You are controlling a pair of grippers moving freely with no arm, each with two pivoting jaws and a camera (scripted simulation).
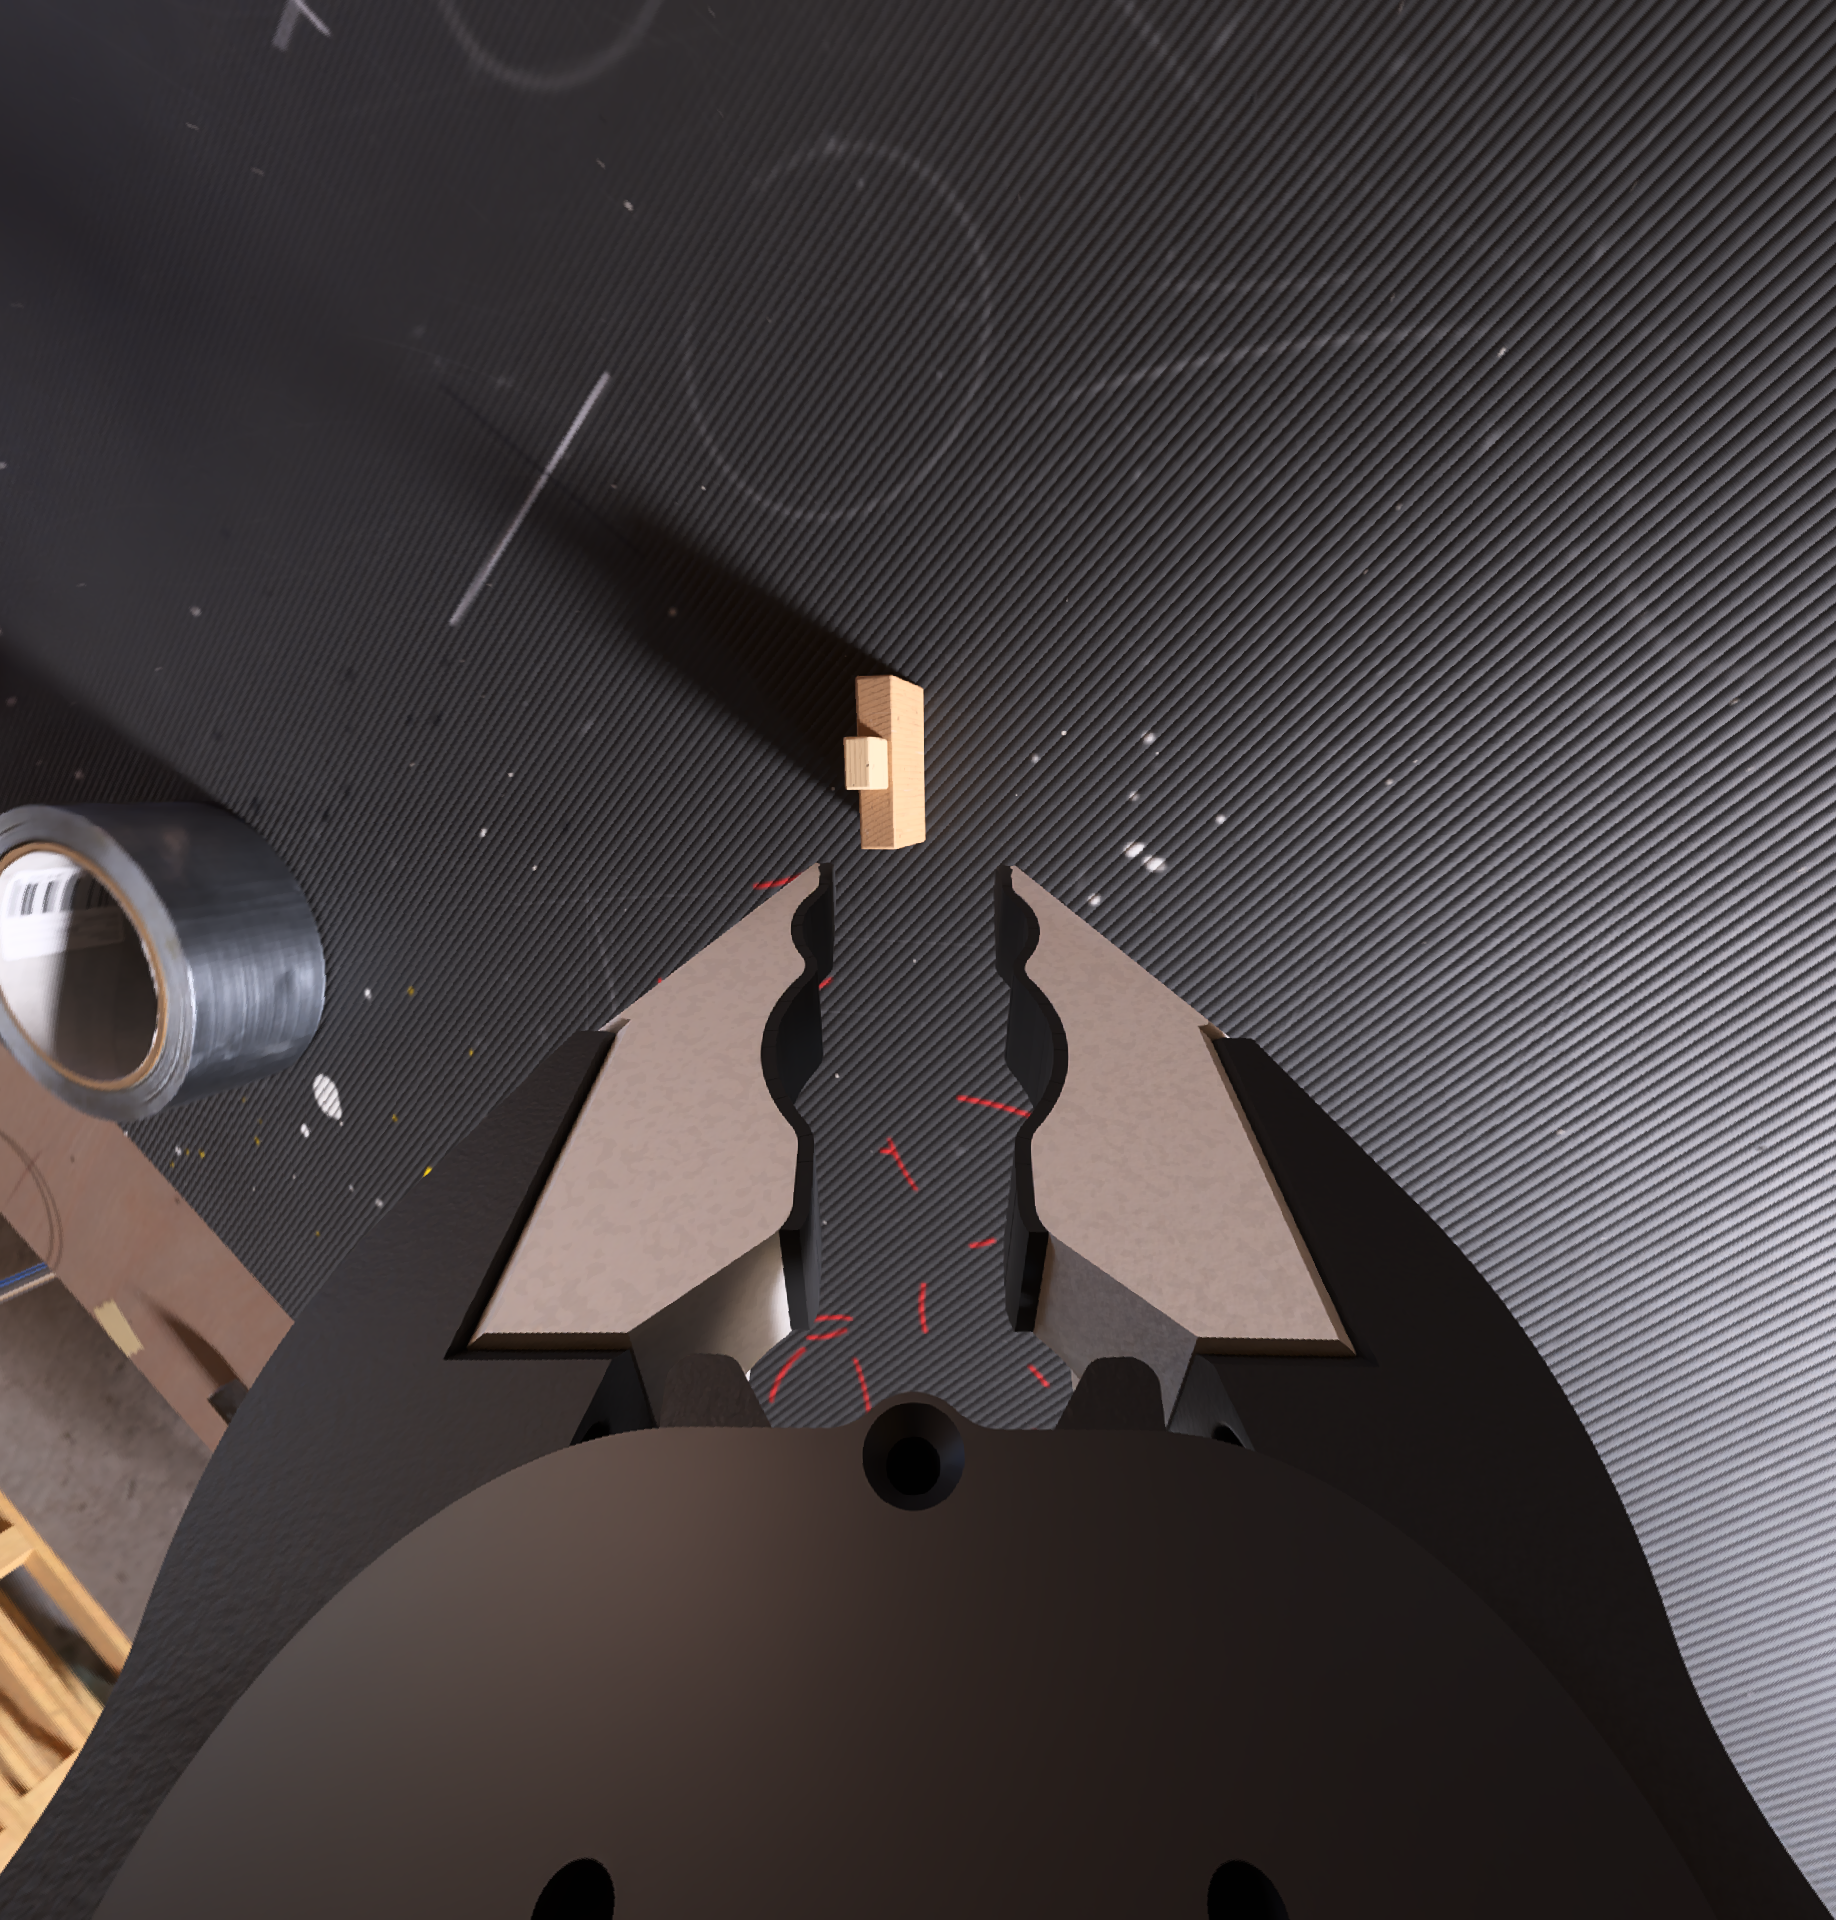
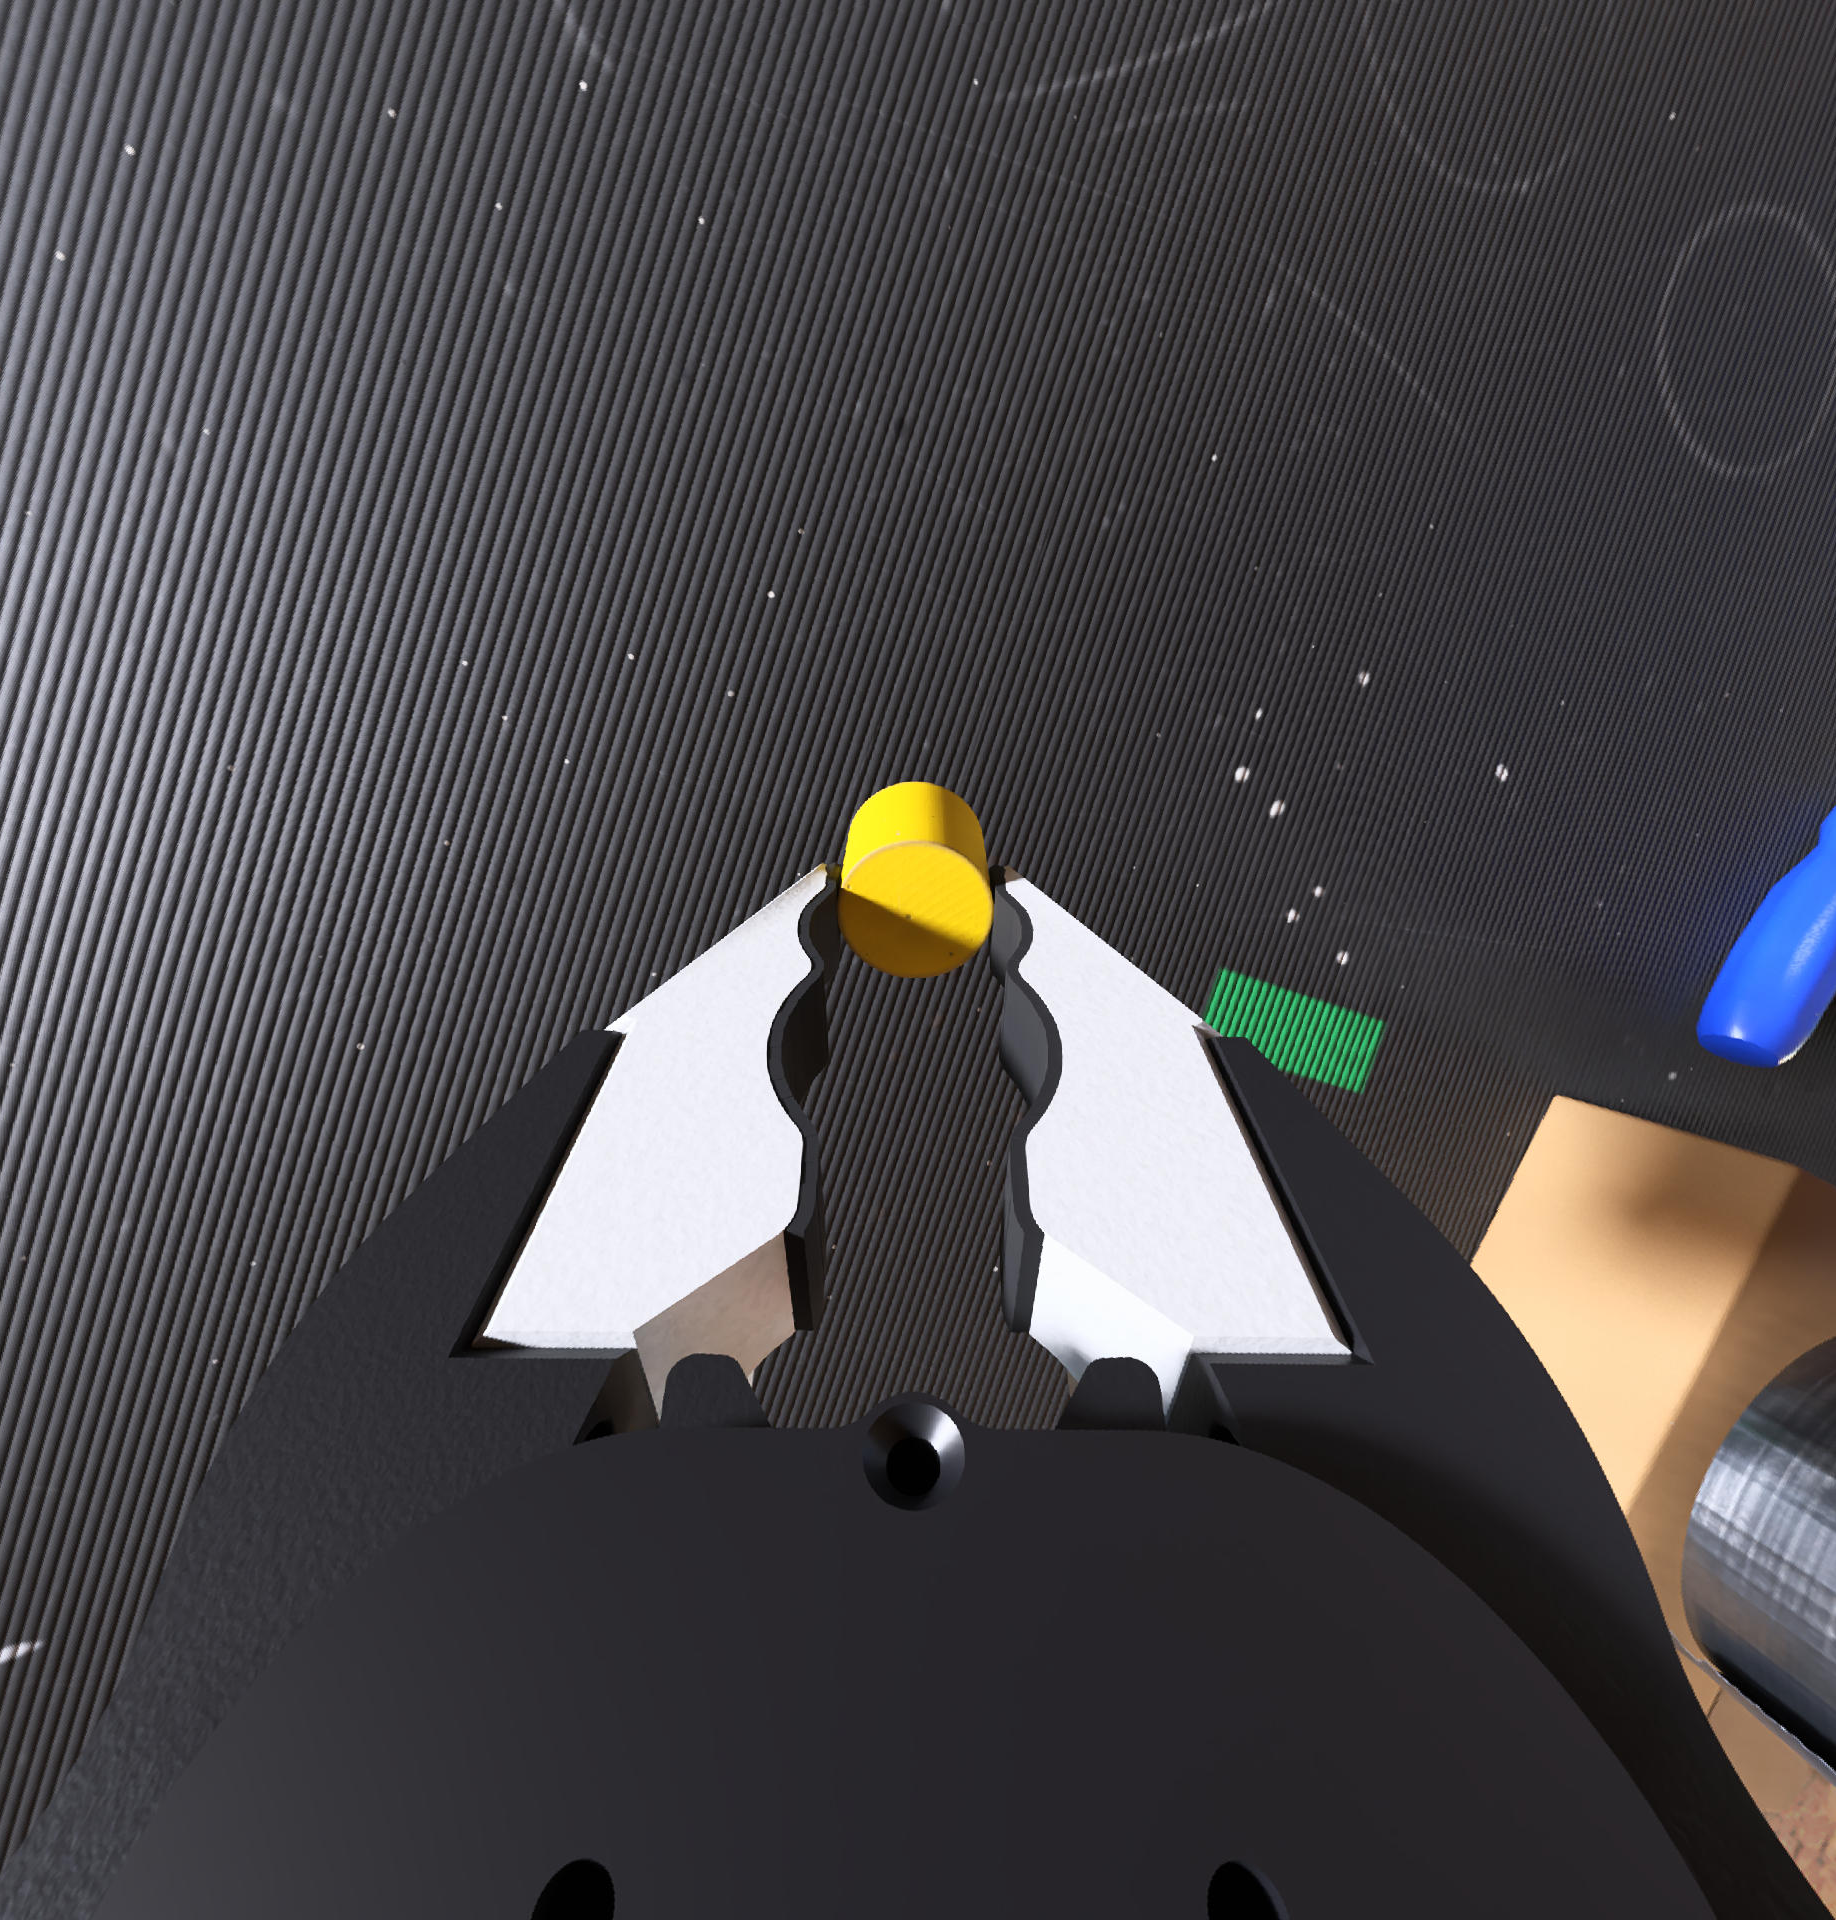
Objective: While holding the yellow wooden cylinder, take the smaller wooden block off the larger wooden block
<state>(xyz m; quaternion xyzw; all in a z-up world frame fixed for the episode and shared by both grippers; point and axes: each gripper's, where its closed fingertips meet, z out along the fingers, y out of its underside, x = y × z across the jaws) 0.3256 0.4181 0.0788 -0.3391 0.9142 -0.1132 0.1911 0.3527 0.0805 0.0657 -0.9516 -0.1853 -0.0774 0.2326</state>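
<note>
In the left wrist view a larger wooden block [image 1: 896,800] lies on the dark ribbed mat, and a smaller wooden block [image 1: 864,764] sits on it at its left side. My left gripper [image 1: 914,878] is open and empty, its tips just short of the blocks and not touching them. In the right wrist view my right gripper [image 2: 914,878] is shut on the yellow wooden cylinder [image 2: 914,883], which sits between the fingertips above the mat.
A roll of grey tape [image 1: 135,956] lies left of the left gripper, near the mat's edge and a brown board [image 1: 93,1226]. In the right wrist view a blue screwdriver handle [image 2: 1792,935], a green patch [image 2: 1293,1029], a cardboard box [image 2: 1641,1278] and a grey roll [image 2: 1797,1538] lie at right.
</note>
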